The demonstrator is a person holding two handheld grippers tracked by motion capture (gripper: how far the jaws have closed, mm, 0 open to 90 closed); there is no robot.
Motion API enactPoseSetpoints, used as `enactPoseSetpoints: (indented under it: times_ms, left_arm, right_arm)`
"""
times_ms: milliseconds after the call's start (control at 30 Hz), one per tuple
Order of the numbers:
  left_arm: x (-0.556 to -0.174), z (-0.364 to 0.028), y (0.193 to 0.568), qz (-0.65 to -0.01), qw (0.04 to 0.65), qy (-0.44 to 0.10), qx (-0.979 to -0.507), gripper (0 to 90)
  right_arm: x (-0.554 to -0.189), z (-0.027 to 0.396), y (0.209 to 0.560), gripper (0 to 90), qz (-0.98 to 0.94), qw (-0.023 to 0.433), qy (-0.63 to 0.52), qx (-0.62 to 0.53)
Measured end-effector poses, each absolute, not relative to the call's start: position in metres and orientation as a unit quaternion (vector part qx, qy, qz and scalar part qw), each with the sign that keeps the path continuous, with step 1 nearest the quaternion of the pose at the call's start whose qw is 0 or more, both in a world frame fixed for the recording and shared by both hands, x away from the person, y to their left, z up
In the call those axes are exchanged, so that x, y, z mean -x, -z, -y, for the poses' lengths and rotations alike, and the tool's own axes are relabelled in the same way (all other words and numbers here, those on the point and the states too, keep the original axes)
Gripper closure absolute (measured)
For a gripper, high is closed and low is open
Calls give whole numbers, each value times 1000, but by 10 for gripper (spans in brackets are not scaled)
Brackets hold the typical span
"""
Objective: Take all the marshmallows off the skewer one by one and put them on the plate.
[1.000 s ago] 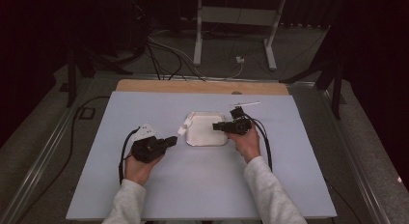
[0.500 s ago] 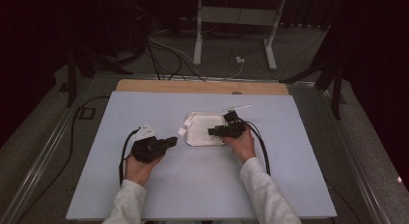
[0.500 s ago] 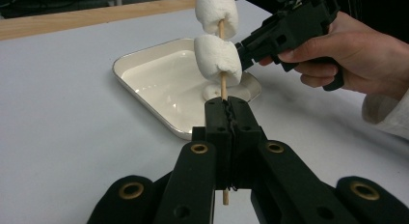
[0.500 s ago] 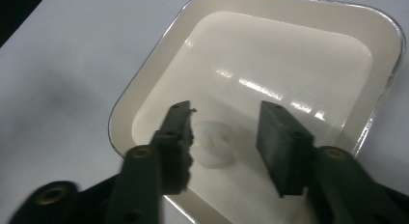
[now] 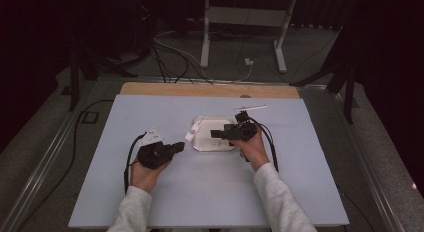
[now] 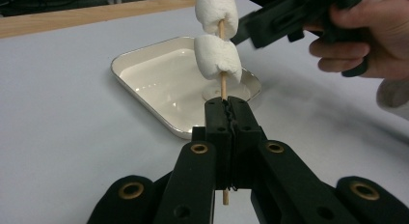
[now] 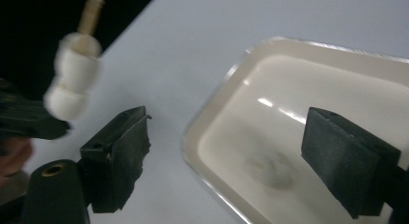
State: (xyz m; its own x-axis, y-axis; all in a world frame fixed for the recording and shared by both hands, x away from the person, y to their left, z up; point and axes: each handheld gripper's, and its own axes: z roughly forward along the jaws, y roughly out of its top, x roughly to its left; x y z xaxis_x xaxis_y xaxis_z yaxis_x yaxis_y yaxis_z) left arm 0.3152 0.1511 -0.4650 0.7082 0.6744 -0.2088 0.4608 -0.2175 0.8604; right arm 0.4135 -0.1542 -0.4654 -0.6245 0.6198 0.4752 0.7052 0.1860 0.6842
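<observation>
Your left gripper pinches the skewer upright just before the tray, keeping both marshmallows off the table. Your right gripper, jaws just opened with nothing between them, hovers over the tray's near edge, free to fetch another.

Right gripper jaws have just been opening, nothing between them; it has backed slightly off the tray.

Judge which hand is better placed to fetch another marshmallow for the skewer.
Right: its gripper has just been opening, empty, above the white tray. The left gripper is shut on the wooden skewer carrying two white marshmallows.
</observation>
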Motion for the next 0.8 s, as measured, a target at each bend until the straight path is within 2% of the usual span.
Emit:
enactPoseSetpoints:
  times_ms: [367,800]
  left_arm:
    - [-313,-147,464,-363,515,-103,-770,900]
    - [-312,-144,462,-358,527,-97,-765,900]
  right_arm:
    - [-404,139,439,151,756,101,511,396]
    - [-402,114,427,287,760,138,513,375]
